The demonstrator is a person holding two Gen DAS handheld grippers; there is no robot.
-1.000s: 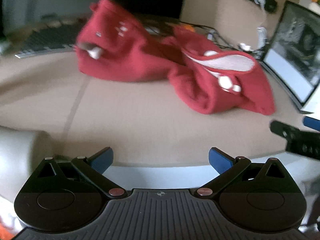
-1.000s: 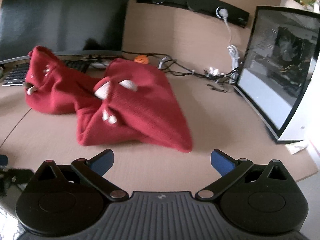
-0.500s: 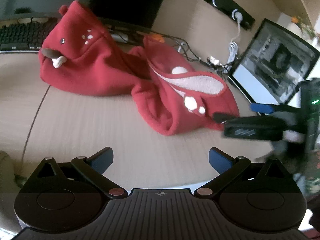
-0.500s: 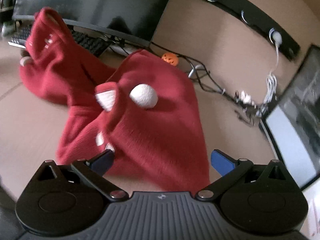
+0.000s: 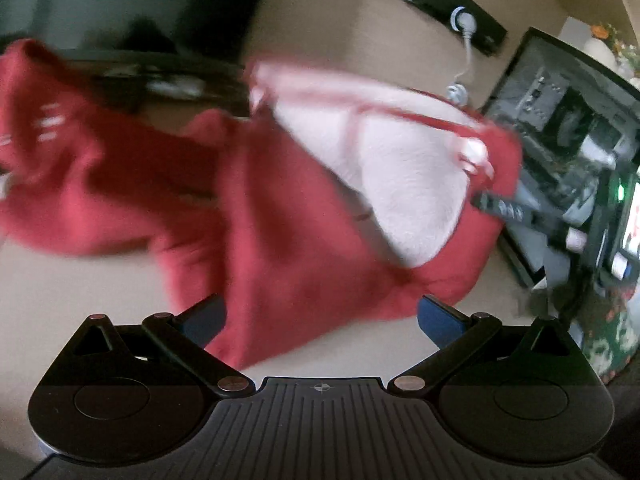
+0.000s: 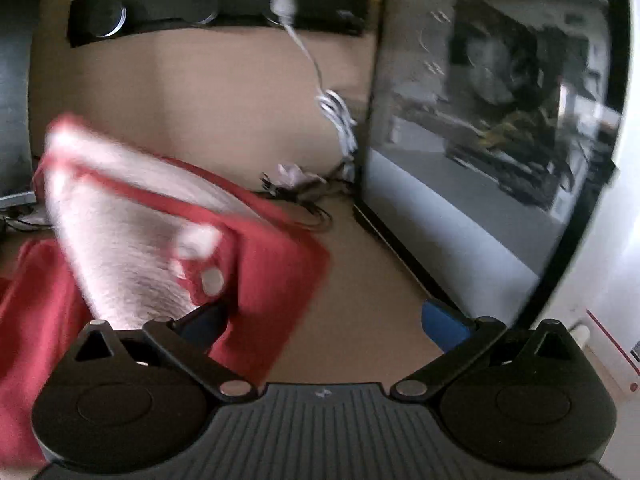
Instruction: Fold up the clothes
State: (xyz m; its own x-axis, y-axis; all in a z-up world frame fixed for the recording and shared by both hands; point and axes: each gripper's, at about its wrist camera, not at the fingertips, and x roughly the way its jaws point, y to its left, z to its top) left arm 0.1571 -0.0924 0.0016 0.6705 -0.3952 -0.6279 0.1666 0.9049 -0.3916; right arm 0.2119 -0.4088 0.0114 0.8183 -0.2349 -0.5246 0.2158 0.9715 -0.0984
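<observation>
Left gripper [image 5: 320, 314]: jaws spread wide, nothing held; its blue fingertips [image 5: 438, 318] flank the near hem of the garment, the left tip just beside or under the cloth, contact uncertain in the blur. Right gripper [image 6: 324, 318]: jaws likewise spread wide, nothing clasped; its left fingertip [image 6: 204, 318] sits at or against the garment's right edge, the right one over bare desk [image 6: 360, 320]. In the left wrist view this gripper appears at 3 o'clock, its dark finger against the cloth. Red fleece garment [image 5: 288, 216]: crumpled on the desk, cream lining [image 5: 392, 168] turned up, pale buttons near the right edge. Long axis runs roughly 9 to 3 o'clock across the left view. From the left gripper it lies at 12 o'clock, close; from the right gripper at 10 o'clock, touching or nearly so. Judgement: the right gripper is nearer a graspable edge. Surroundings: monitor [image 6: 492, 120] at 2 o'clock, wall power strip [image 6: 216, 8] at 12, white cable [image 6: 336, 112].
</observation>
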